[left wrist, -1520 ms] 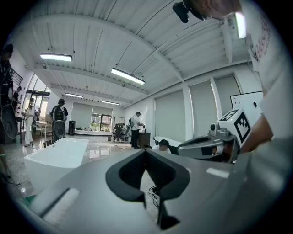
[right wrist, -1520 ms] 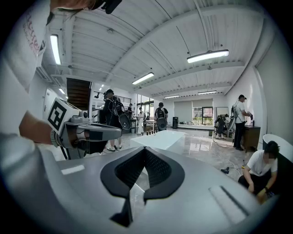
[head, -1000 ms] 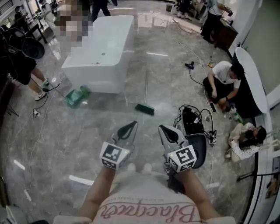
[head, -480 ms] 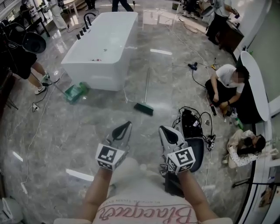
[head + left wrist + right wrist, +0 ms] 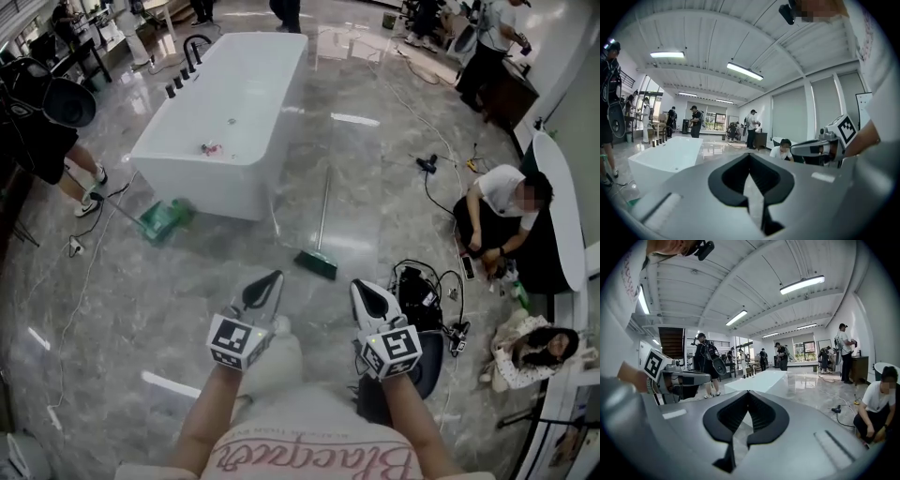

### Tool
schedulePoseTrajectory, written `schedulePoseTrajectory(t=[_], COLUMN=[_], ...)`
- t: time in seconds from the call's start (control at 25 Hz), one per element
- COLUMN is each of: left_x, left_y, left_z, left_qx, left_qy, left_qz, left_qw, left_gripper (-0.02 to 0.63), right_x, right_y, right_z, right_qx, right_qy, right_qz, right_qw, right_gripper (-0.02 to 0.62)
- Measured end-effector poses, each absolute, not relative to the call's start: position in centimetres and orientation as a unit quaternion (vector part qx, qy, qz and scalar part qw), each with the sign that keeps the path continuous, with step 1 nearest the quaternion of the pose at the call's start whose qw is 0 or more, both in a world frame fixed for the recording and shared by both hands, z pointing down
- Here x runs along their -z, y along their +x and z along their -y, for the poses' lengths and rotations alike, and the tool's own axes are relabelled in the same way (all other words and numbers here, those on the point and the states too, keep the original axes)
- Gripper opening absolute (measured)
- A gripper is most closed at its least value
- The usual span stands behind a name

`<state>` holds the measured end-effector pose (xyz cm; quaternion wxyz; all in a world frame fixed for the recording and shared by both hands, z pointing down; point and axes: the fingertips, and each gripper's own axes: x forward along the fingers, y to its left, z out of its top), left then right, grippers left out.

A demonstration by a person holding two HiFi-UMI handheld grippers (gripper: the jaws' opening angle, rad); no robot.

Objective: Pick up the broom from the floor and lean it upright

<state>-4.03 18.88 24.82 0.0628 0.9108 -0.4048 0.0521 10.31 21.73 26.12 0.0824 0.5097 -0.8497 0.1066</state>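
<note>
the step in hand is the approach. the broom (image 5: 322,217) lies flat on the grey floor (image 5: 187,281) in the middle of the head view. its green head is nearest the person and its thin handle runs up the frame, just right of the near corner of the white bathtub (image 5: 234,112). both tools sit low in the frame, well short of the broom. the left tongs (image 5: 263,288) are closed tip to tip with nothing between them, and the right tongs (image 5: 374,298) are likewise pressed together and empty. nothing of the task is done yet. the next move, as i judge it, calls for getting closer and lower, parting one pair of tongs and setting them across the thin handle. the other pair could steady the handle higher up while the broom is tilted upright, perhaps against the tub's side.
</note>
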Motion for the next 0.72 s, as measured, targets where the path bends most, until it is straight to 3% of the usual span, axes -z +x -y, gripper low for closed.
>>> schedulePoseTrajectory(t=[0.36, 0.72], left_x=[-24.4, -27.5], left_y=[-2.3, -0.7], left_z=[-5.5, 3.2], left_qx=[-0.063, -0.087], left_qy=[0.934, 0.928], left_qz=[0.349, 0.352], left_qw=[0.046, 0.083], left_gripper=[0.001, 0.000], right_x=[-25.4, -28.0], right_y=[8.6, 9.5], right_z=[-8.8, 0.0], right_qx=[-0.096, -0.127], right_qy=[0.514, 0.500], right_qz=[0.847, 0.849], right_qw=[0.097, 0.113], right_gripper=[0.002, 0.003])
